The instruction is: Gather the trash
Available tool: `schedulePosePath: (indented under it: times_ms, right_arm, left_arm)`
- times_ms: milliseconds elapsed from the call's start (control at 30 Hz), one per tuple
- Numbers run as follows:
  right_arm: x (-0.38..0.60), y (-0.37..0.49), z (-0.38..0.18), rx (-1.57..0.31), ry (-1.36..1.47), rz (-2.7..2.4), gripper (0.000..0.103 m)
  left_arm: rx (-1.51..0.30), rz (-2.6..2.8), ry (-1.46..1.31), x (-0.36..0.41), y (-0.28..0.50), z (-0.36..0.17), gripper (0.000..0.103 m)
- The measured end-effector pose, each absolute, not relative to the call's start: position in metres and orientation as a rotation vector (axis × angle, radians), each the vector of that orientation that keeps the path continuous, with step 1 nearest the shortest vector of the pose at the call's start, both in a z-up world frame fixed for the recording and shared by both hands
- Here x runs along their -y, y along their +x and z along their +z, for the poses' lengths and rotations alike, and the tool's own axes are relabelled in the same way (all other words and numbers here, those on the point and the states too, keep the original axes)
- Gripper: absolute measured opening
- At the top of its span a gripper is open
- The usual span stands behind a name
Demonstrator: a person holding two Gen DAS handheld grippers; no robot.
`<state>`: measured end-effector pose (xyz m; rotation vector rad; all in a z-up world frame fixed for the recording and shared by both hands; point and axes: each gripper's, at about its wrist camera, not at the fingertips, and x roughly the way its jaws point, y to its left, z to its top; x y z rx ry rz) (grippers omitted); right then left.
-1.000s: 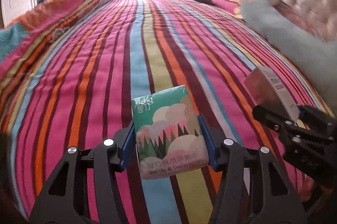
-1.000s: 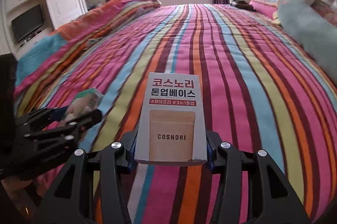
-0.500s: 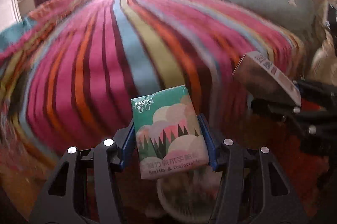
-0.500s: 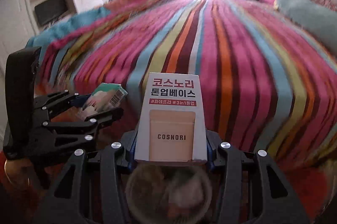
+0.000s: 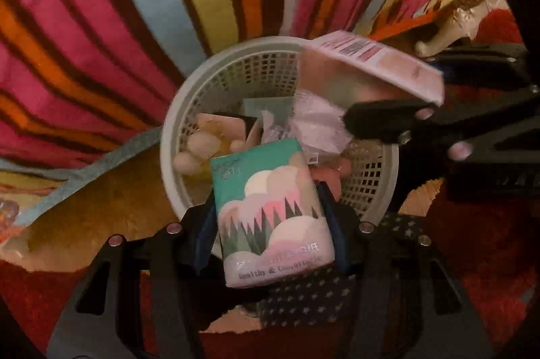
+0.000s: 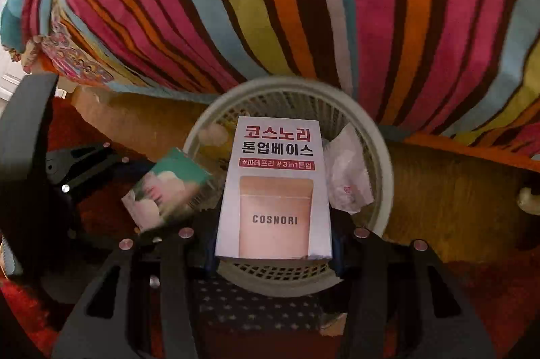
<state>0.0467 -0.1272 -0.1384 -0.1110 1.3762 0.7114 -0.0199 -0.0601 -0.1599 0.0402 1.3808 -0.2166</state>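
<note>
Both my hands hang over the wastebasket (image 5: 216, 82) now. My left gripper (image 5: 270, 224) pinches the tissue pack (image 5: 270, 207) across its short width, long axis running forward out of the fingers, its far end over the near rim. My right gripper (image 6: 275, 244) clamps the Cosnori box (image 6: 276, 190) the same way, lengthwise, right above the basket's middle, so the right sits better placed; the left hangs nearer the rim and looks likelier to miss. Inside there's already crumpled paper (image 6: 344, 176) and other scraps. The basket stands on the floor, just beside the hanging edge of the striped bedspread (image 6: 303, 4), red rug (image 5: 489, 257) below me.
</note>
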Motion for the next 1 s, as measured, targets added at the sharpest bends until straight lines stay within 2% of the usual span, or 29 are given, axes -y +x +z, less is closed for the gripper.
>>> schedulePosePath:
  times_ms: [100, 167, 200, 233, 267, 400, 533, 700, 733, 767, 1000]
  right_arm:
    - [0.119, 0.052, -0.144, -1.377, -0.113, 0.724, 0.047]
    - [0.115, 0.054, -0.146, -1.37, -0.12, 0.725, 0.063]
    - [0.113, 0.056, -0.147, -1.369, -0.126, 0.715, 0.077]
    - [0.117, 0.048, -0.15, -1.363, -0.133, 0.704, 0.079]
    - [0.12, 0.042, -0.153, -1.359, -0.136, 0.702, 0.079]
    - [0.125, 0.043, -0.155, -1.359, -0.12, 0.68, 0.08]
    - [0.132, 0.045, -0.154, -1.368, -0.087, 0.653, 0.085]
    - [0.145, 0.048, -0.151, -1.398, -0.009, 0.631, 0.086]
    - [0.149, 0.048, -0.147, -1.39, -0.005, 0.612, 0.092]
    - [0.152, 0.048, -0.143, -1.384, -0.002, 0.596, 0.095]
    - [0.177, 0.045, -0.089, -1.23, 0.005, 0.461, 0.095]
  left_arm:
    - [-1.39, -0.212, 0.032, 0.061, -0.014, -0.167, 0.056]
    - [-1.419, -0.211, 0.01, 0.06, -0.012, -0.174, 0.062]
    - [-1.433, -0.204, 0.012, 0.059, -0.011, -0.177, 0.073]
    - [-1.441, -0.194, 0.024, 0.059, -0.012, -0.179, 0.079]
    - [-1.437, -0.193, 0.024, 0.057, -0.009, -0.179, 0.086]
    - [-1.418, -0.184, 0.014, 0.05, -0.007, -0.174, 0.092]
    - [-1.42, -0.178, -0.007, 0.049, -0.006, -0.175, 0.092]
    - [-1.384, -0.15, -0.049, 0.046, -0.004, -0.165, 0.095]
    - [-1.373, -0.141, -0.06, 0.044, -0.003, -0.162, 0.095]
    - [-1.358, -0.129, -0.063, 0.042, -0.002, -0.158, 0.095]
    - [-1.189, -0.022, -0.055, 0.032, 0.01, -0.096, 0.095]
